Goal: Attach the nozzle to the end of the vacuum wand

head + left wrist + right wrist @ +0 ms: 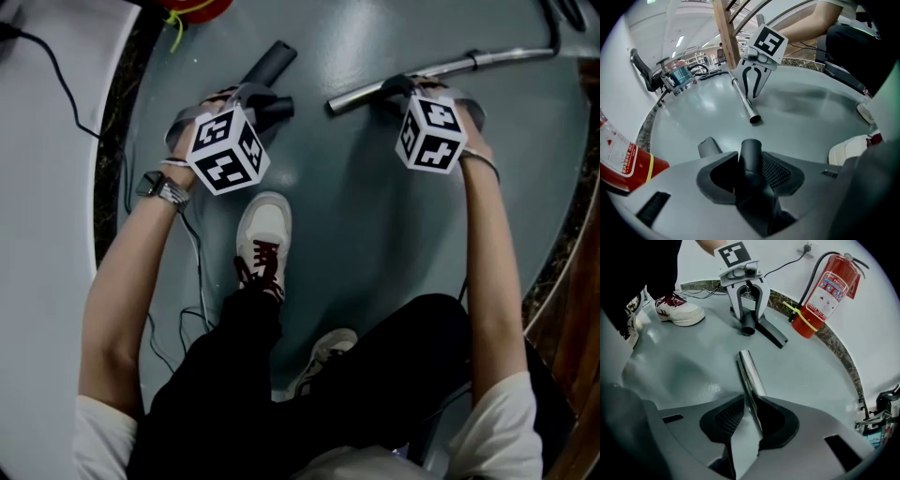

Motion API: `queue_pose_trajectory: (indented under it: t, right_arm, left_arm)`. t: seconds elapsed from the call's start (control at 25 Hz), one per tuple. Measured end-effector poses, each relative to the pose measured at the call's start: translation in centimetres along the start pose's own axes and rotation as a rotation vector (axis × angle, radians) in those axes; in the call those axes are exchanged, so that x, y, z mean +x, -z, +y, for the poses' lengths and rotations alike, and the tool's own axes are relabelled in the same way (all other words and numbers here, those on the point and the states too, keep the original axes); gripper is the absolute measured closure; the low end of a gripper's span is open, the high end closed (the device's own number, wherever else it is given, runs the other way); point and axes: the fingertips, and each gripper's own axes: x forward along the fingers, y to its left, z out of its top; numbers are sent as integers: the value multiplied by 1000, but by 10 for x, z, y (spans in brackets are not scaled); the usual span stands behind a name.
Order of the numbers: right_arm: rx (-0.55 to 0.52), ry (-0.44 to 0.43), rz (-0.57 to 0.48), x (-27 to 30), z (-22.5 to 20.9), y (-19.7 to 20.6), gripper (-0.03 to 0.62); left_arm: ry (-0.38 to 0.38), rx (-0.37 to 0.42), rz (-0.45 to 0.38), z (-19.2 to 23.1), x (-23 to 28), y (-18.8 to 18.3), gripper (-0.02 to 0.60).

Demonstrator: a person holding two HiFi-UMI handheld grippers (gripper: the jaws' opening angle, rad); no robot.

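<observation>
The dark grey nozzle (269,67) lies on the grey floor, its round open end (751,149) towards the wand. My left gripper (255,105) points steeply down over it, and its jaws stand close against the nozzle's body on both sides. The chrome vacuum wand (450,67) lies on the floor to the right, its open end (754,118) a short way from the nozzle. My right gripper (751,411) is shut on the wand (749,369) a little behind that end. In the right gripper view the left gripper (749,317) straddles the nozzle (768,334).
A red fire extinguisher (826,289) stands by the white wall beyond the nozzle. The person's white shoe (264,234) rests on the floor between the two arms. A black cable (56,84) runs along the left. A wooden post (724,33) rises behind the wand.
</observation>
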Motion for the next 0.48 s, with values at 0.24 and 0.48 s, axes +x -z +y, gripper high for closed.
queue_pose_trajectory:
  t: [0.24,0.48]
  right_arm:
    - [-11,11,-6,0,1,0,479]
    - [-14,24,-13,-1,-8,-5,430]
  left_arm:
    - [5,8,5,0,0,0,423]
    - [12,6,5,0,0,0,423]
